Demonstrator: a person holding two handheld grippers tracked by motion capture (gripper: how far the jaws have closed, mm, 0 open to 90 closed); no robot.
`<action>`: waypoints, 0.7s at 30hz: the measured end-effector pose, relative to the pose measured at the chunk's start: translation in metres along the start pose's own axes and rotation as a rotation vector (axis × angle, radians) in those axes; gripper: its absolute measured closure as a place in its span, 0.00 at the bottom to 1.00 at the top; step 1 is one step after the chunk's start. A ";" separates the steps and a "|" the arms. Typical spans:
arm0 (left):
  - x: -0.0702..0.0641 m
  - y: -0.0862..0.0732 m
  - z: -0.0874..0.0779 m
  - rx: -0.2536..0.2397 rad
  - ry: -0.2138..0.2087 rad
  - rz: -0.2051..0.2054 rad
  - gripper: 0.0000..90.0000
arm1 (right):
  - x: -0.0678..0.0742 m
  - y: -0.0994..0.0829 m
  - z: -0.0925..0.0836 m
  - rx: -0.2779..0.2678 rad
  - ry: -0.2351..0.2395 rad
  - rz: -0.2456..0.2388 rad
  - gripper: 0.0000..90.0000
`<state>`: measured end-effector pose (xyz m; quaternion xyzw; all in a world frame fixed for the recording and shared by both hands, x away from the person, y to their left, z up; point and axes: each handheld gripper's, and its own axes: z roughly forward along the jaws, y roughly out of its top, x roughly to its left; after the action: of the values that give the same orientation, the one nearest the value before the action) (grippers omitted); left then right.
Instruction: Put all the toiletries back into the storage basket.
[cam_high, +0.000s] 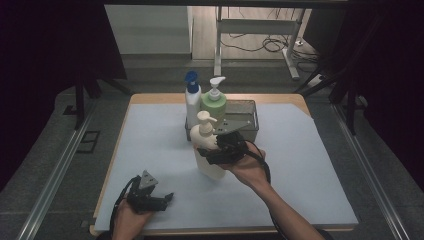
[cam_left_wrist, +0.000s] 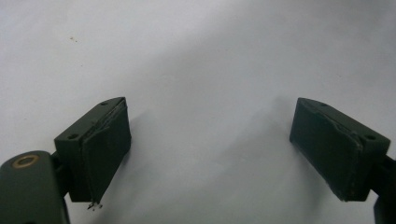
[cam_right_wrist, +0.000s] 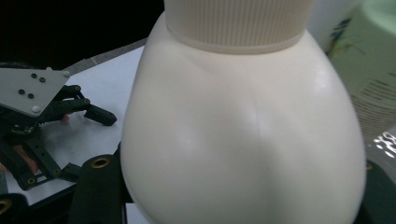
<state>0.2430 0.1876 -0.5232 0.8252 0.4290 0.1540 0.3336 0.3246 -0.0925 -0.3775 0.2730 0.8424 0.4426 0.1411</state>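
Note:
A cream pump bottle (cam_high: 206, 142) stands upright in front of the metal basket, near the middle of the mat. My right gripper (cam_high: 214, 154) is shut on its body from the right side, held by a hand reaching in from the lower right. In the right gripper view the cream bottle (cam_right_wrist: 243, 126) bulges between the two jaws. I cannot tell whether its base touches the mat. My left gripper (cam_high: 161, 200) rests low at the front left of the mat, open. In its own view the left gripper (cam_left_wrist: 210, 144) has bare mat between its pads.
A white bottle with a blue cap (cam_high: 192, 97) and a green pump bottle (cam_high: 214, 102) stand at the left end of a metal wire basket (cam_high: 248, 120) at the back. A pale blue mat (cam_high: 310, 165) covers the wooden table. The green bottle (cam_right_wrist: 373, 70) is close behind the cream one.

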 end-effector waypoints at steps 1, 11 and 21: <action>0.000 0.000 0.000 0.000 -0.001 0.001 0.14 | -0.002 0.000 -0.003 0.000 -0.003 0.000 0.41; 0.000 0.000 0.000 0.000 0.000 0.000 0.14 | -0.019 -0.003 -0.027 -0.003 -0.050 0.038 0.41; 0.000 0.000 0.000 -0.002 -0.001 -0.003 0.14 | -0.037 -0.005 -0.052 -0.011 -0.101 0.069 0.41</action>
<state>0.2430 0.1875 -0.5234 0.8243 0.4299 0.1537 0.3348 0.3285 -0.1512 -0.3518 0.3233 0.8218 0.4374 0.1697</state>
